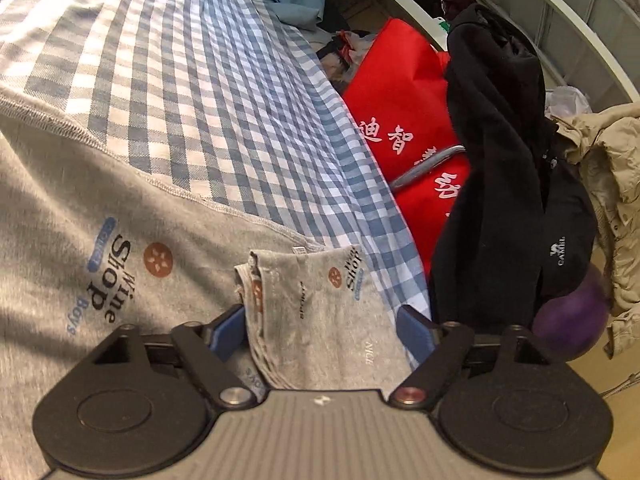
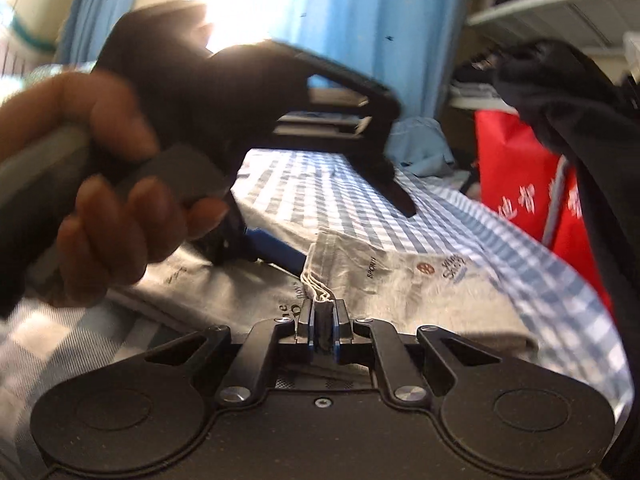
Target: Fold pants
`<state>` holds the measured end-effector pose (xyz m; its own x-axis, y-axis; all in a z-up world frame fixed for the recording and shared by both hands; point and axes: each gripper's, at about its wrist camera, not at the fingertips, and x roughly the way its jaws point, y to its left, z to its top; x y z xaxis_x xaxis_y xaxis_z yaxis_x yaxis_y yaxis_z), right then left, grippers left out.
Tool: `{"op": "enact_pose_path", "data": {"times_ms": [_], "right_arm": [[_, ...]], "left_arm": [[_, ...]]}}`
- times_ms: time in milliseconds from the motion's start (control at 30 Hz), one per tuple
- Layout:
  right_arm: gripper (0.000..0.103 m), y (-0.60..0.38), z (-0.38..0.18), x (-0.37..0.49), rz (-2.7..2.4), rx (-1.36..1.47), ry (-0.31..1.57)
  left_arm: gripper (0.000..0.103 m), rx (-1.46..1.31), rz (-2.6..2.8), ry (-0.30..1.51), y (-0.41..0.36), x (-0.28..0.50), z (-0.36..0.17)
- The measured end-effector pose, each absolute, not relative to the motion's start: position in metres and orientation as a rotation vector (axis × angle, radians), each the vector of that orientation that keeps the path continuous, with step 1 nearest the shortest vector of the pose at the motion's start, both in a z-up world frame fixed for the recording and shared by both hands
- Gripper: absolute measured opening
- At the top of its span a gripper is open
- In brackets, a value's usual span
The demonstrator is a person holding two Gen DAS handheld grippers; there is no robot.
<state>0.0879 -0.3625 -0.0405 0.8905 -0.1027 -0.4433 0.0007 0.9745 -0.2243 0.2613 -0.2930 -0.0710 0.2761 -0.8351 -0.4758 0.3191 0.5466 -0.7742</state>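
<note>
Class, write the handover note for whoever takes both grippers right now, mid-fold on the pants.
Left gripper: open, blue pads either side of a folded-over corner of the grey printed cotton pants, not gripping.
Right gripper: shut on the pants' stacked hem edge.
The pants lie on the blue-and-white checked bedsheet, near its edge.
Done: one corner folded over.
Left: probably close the left gripper, carry the fold across, flatten.
</note>
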Motion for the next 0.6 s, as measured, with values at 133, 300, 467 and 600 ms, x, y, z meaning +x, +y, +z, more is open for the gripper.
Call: {"op": "enact_pose_path", "data": {"times_ms": [133,300,467,600], "right_arm": [[0.010,-0.368,-0.042,0.086,-0.063,-0.180,0.470],[0.012,-0.366,-0.044,0.082,-0.074,-0.169,0.474],[0.012,-0.367,-0.042,0.087,-0.092,-0.162,0.476],[0.012,-0.361,-0.032,0.083,-0.101,-0.155,0.453]], "left_arm": [[0.046,-0.608,-0.779,1.021,-0.294,0.262,-0.071],[0.007,-0.521,-0.712,1.024,-0.297,0.261,-0.070],[0.005,-0.447,-0.719,0.986,-0.303,0.256,-0.055],[0.005,-0.373,-0.748,0.946,-0.303,0.251,-0.034]]}}
